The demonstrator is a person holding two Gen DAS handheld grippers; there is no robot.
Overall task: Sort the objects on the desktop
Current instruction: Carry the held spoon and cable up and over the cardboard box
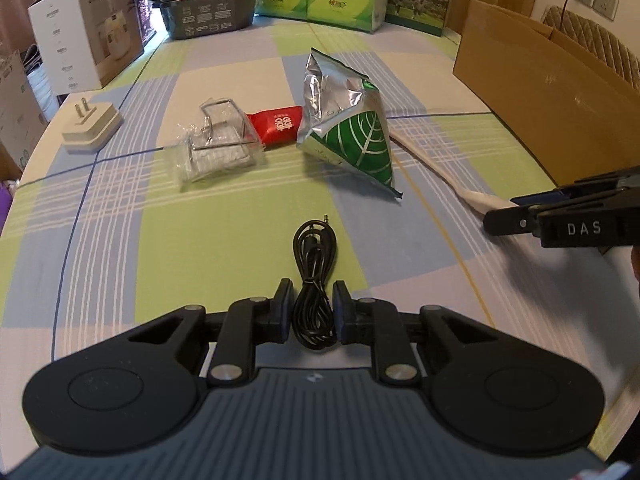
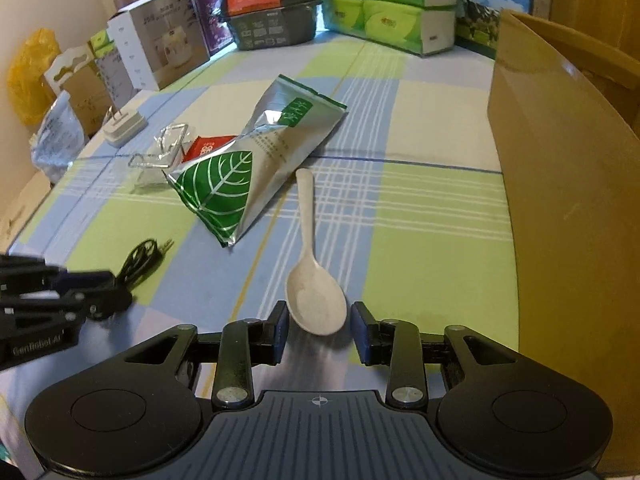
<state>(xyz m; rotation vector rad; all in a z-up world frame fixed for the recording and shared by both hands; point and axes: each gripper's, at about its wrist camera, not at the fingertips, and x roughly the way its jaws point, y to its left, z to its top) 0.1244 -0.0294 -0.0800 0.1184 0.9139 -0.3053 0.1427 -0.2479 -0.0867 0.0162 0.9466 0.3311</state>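
Cable (image 1: 314,292) between left gripper (image 1: 312,312) fingers, seemingly loose.

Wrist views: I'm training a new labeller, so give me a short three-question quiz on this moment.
1. True or false: the left gripper has its fingers on either side of the black cable.
2. What lies between the right gripper's fingers?
A. foil bag
B. white spoon
C. plug
3. Fill in: the red packet lies between the clear packet and the ____.

Key
1. True. The cable bundle sits between the pads.
2. B. The spoon's bowl sits there, and the jaws are not closed on it.
3. Foil bag.
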